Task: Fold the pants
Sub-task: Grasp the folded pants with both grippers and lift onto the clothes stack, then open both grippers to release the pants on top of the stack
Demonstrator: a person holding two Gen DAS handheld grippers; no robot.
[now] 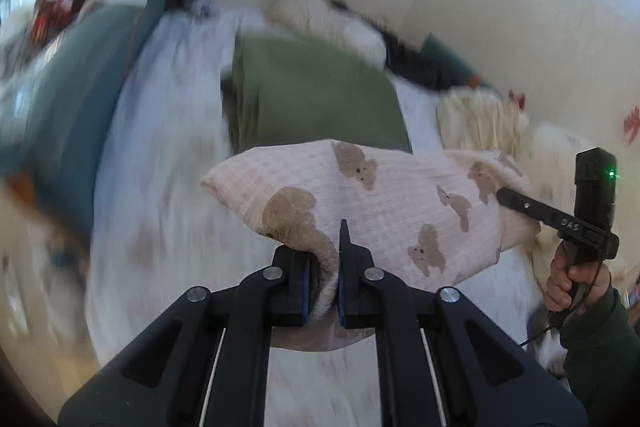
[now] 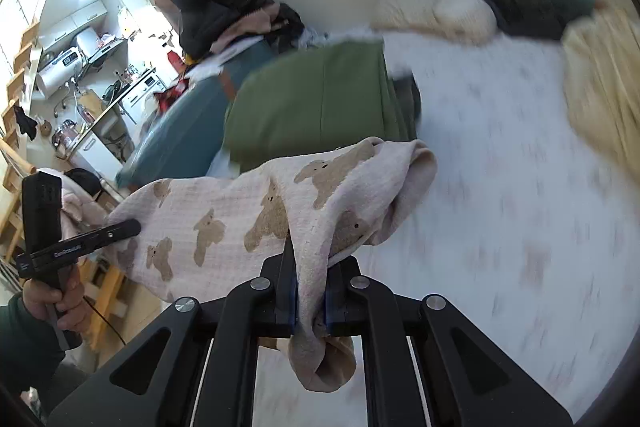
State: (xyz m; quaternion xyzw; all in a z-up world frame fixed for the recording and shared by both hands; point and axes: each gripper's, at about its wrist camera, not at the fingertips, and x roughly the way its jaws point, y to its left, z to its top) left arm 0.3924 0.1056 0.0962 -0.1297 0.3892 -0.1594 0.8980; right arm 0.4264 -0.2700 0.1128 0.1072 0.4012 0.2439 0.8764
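Pinching bear-print pants: left hand-held gripper; right hand-held gripper; bed apparently below.

We are holding pale pink waffle-checked pants printed with brown teddy bears, in black grippers with blue pads. We are seeing a plain olive-green folded cloth lying on a white bedsheet with faint brownish motifs.

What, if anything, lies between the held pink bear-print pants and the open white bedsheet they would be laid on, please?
Nothing visible does. The pink bear-print pants hang between the left gripper and right gripper, with bare white bedsheet beneath. The folded green cloth lies farther back.
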